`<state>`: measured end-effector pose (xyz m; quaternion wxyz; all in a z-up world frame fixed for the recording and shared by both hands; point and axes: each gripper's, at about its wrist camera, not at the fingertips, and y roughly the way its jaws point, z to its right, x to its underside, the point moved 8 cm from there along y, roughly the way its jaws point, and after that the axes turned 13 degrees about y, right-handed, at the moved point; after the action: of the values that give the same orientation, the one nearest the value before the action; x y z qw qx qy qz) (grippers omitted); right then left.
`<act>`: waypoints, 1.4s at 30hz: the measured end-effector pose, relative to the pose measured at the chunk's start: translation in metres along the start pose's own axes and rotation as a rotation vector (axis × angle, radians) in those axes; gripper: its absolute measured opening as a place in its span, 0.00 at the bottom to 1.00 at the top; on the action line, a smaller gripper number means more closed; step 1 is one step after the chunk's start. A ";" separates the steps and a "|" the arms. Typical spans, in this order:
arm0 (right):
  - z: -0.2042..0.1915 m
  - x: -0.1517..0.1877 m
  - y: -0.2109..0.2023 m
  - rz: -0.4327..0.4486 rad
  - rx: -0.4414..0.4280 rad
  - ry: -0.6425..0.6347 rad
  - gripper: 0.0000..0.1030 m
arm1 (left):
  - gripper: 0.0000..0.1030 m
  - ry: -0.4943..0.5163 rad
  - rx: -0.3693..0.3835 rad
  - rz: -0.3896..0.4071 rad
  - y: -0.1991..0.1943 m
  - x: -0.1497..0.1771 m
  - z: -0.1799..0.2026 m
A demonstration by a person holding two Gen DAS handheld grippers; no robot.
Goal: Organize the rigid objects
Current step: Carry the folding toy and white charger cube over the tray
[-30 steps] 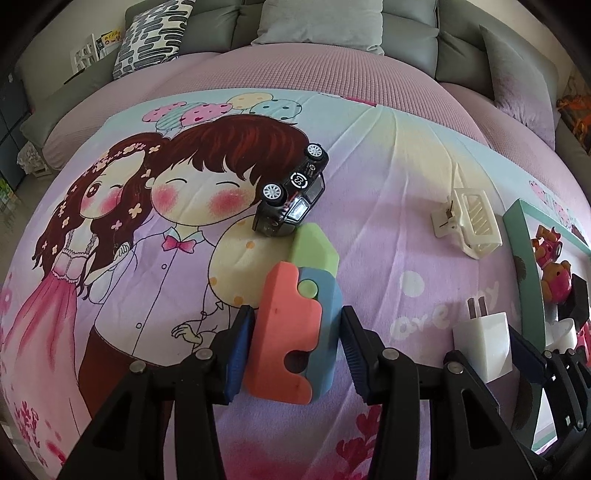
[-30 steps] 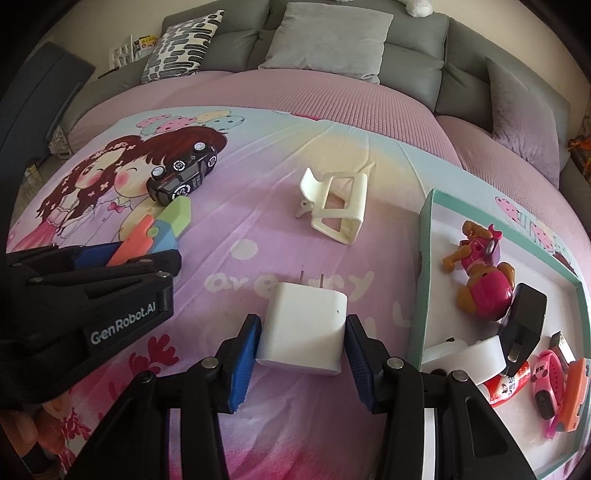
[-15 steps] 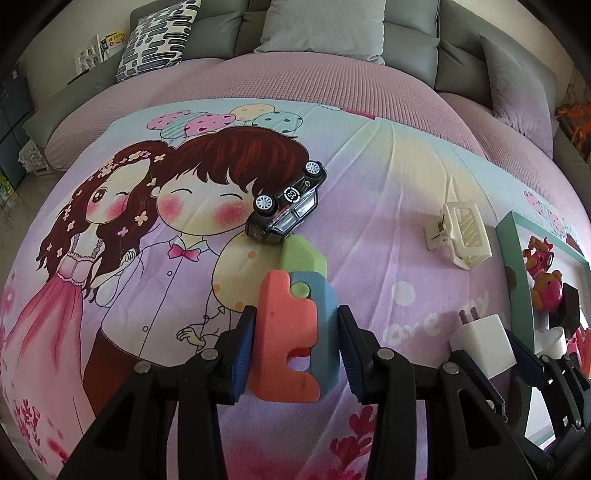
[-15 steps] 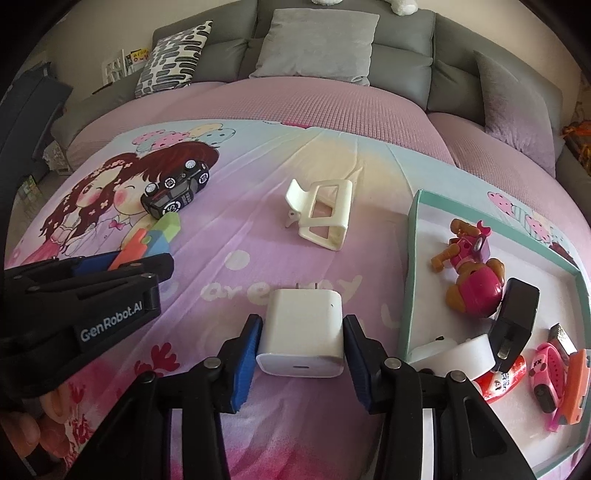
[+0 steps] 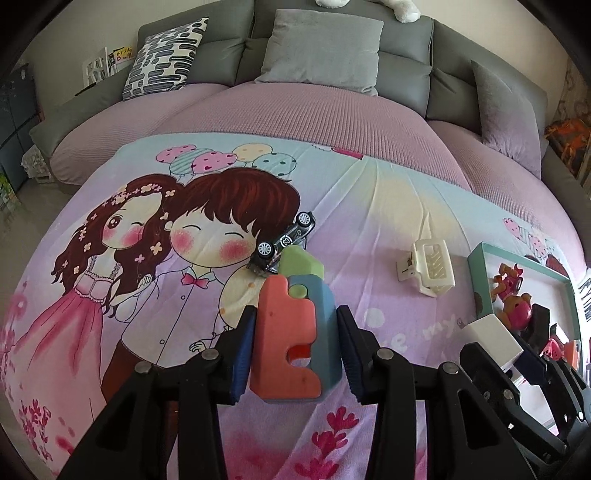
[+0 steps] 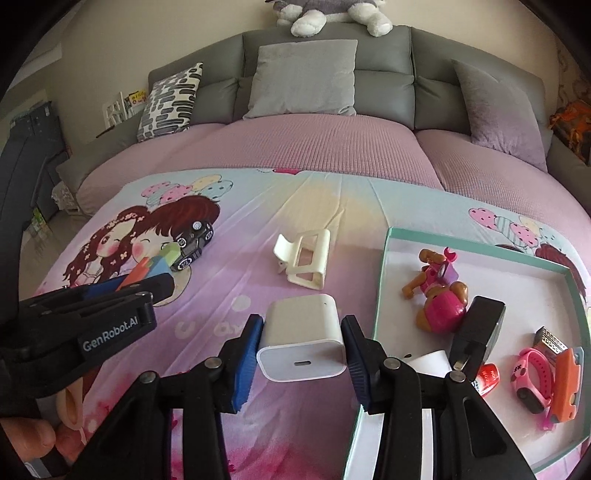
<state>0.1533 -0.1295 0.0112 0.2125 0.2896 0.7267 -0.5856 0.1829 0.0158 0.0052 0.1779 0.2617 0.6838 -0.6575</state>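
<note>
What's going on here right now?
A person is tidying toys off a bed into a tray. The left claw grips a foam block set; the right claw grips a white charger. A toy car and a hair clip lie on the sheet.

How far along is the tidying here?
Done: a toy dog, watch and other bits lie in the box. In hand: left hand-held gripper grips foam blocks, right hand-held gripper a charger. Left: toy car, hair clip.

Home living room, grey sofa (image 6: 380, 74) with cushions, plush toy (image 6: 332, 14), cartoon bedsheet (image 5: 369, 206)
</note>
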 end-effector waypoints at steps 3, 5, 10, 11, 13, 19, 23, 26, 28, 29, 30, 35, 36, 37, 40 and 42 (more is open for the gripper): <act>0.003 -0.004 -0.003 0.006 -0.002 0.015 0.45 | 0.43 0.001 -0.001 0.023 -0.008 -0.004 0.001; 0.005 -0.004 -0.002 0.002 -0.003 0.021 0.45 | 0.43 0.011 -0.001 0.029 -0.011 -0.006 0.004; 0.012 -0.006 -0.005 0.006 -0.010 0.039 0.45 | 0.43 0.044 0.004 0.023 -0.011 -0.007 0.016; 0.014 -0.008 -0.007 0.011 -0.011 0.044 0.45 | 0.43 0.048 0.003 0.025 -0.012 -0.008 0.017; 0.019 -0.011 -0.012 0.024 -0.014 0.058 0.45 | 0.43 0.057 0.003 0.035 -0.016 -0.010 0.021; 0.040 -0.023 -0.027 0.071 -0.002 0.109 0.45 | 0.43 0.082 0.051 0.078 -0.029 -0.020 0.043; 0.063 -0.032 -0.037 0.103 0.021 0.155 0.45 | 0.43 0.118 0.099 0.104 -0.035 -0.027 0.068; 0.086 -0.039 -0.044 0.123 0.040 0.201 0.45 | 0.43 0.160 0.127 0.115 -0.039 -0.031 0.091; 0.103 -0.043 -0.048 0.132 0.055 0.233 0.45 | 0.43 0.197 0.137 0.115 -0.040 -0.031 0.107; 0.111 -0.044 -0.049 0.136 0.063 0.250 0.45 | 0.43 0.220 0.136 0.113 -0.040 -0.031 0.115; 0.119 -0.045 -0.051 0.139 0.069 0.266 0.45 | 0.43 0.238 0.136 0.111 -0.040 -0.031 0.122; 0.159 -0.050 -0.061 0.163 0.107 0.340 0.45 | 0.43 0.316 0.161 0.112 -0.042 -0.032 0.158; 0.167 -0.050 -0.063 0.167 0.112 0.355 0.45 | 0.43 0.329 0.167 0.113 -0.043 -0.032 0.164; 0.175 -0.050 -0.065 0.172 0.118 0.371 0.45 | 0.43 0.340 0.174 0.113 -0.044 -0.033 0.171; 0.195 -0.051 -0.070 0.187 0.142 0.409 0.45 | 0.43 0.377 0.203 0.112 -0.045 -0.033 0.192; 0.209 -0.050 -0.073 0.196 0.163 0.432 0.45 | 0.43 0.400 0.216 0.114 -0.047 -0.034 0.205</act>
<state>0.1352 -0.3521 0.0504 0.0839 0.4934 0.6740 -0.5434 0.1617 -0.1919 0.0478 0.0467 0.4427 0.6151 -0.6508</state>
